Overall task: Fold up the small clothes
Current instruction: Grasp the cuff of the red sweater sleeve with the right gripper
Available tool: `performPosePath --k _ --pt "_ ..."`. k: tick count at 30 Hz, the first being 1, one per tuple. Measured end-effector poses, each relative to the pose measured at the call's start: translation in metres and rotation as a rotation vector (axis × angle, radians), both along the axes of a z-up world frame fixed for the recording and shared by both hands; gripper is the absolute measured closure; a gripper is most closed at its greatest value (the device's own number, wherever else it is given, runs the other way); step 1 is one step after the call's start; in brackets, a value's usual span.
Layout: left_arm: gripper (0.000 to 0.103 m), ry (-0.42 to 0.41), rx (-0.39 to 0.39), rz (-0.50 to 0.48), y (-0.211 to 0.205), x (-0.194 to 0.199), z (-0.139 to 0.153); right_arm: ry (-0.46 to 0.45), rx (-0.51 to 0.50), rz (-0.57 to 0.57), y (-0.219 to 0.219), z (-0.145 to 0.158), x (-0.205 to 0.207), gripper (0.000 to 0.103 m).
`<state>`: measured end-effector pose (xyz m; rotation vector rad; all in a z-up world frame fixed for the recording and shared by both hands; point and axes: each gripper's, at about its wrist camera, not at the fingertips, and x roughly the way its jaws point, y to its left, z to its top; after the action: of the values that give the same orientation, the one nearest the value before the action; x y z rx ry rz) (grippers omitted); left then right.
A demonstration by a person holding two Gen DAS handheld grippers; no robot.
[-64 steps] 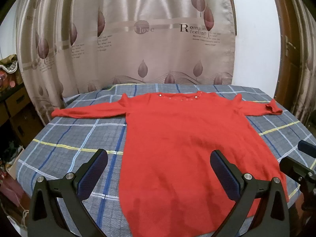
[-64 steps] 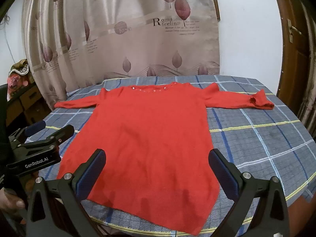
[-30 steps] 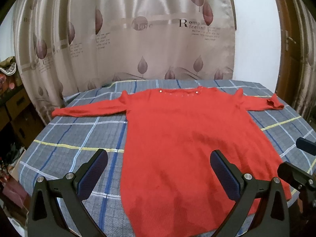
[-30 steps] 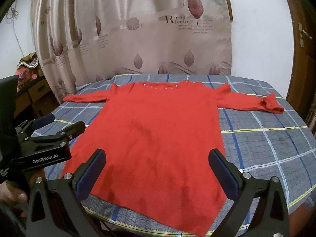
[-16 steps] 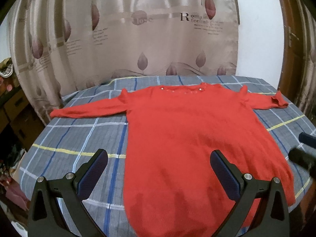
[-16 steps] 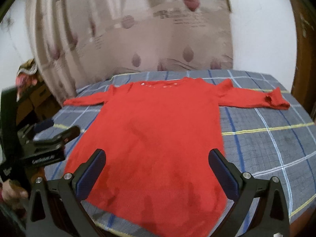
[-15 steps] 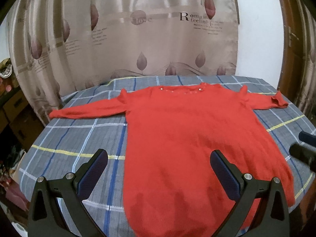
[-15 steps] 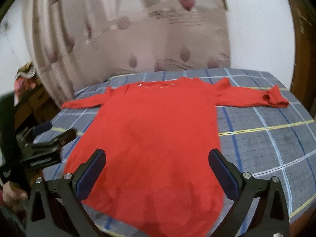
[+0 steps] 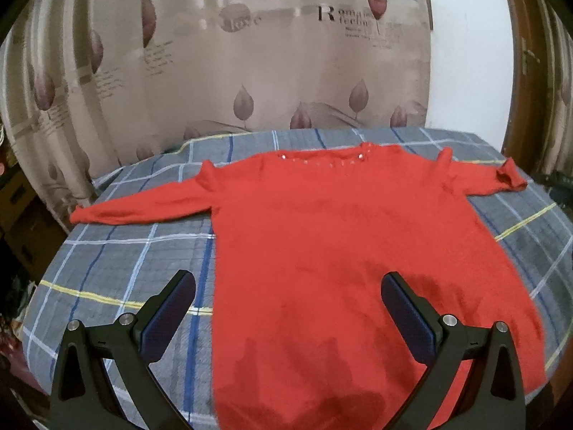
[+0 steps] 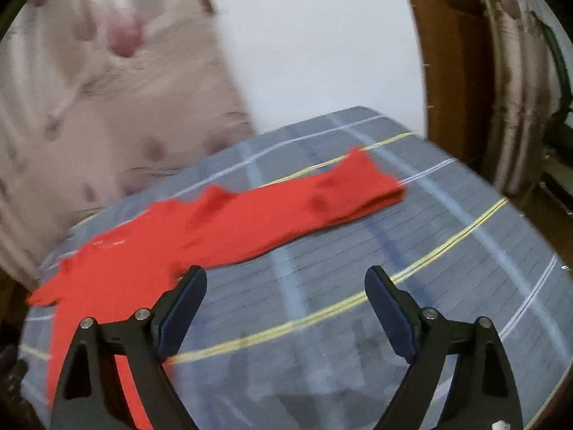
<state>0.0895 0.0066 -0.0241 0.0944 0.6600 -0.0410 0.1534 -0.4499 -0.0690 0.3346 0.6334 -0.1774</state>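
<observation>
Our round table under a grey plaid cloth (image 9: 118, 268)

We see one thing lying on it: a red long-sleeved knit sweater (image 9: 340, 236), spread flat, sleeves stretched out to both sides, neckline toward the far edge.

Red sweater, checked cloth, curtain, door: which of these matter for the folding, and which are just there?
Part of the job:
- red sweater
- left gripper, open
- right gripper, open, jaws just narrowing

Just there:
- checked cloth
- curtain
- door

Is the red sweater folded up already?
No, the red sweater lies spread flat on the checked tablecloth with both sleeves stretched out to the sides.
</observation>
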Motion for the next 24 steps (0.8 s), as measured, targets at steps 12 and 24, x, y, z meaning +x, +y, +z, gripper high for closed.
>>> performPosePath --k 12,24 --pt "0.000 0.055 -0.026 -0.018 -0.011 0.042 -0.025 0.112 -0.217 0.021 -0.024 -0.016 0.083 0.033" --pt "0.000 0.089 -0.020 0.006 0.001 0.058 -0.035 0.204 -0.010 0.042 -0.053 -0.028 0.106 0.089"
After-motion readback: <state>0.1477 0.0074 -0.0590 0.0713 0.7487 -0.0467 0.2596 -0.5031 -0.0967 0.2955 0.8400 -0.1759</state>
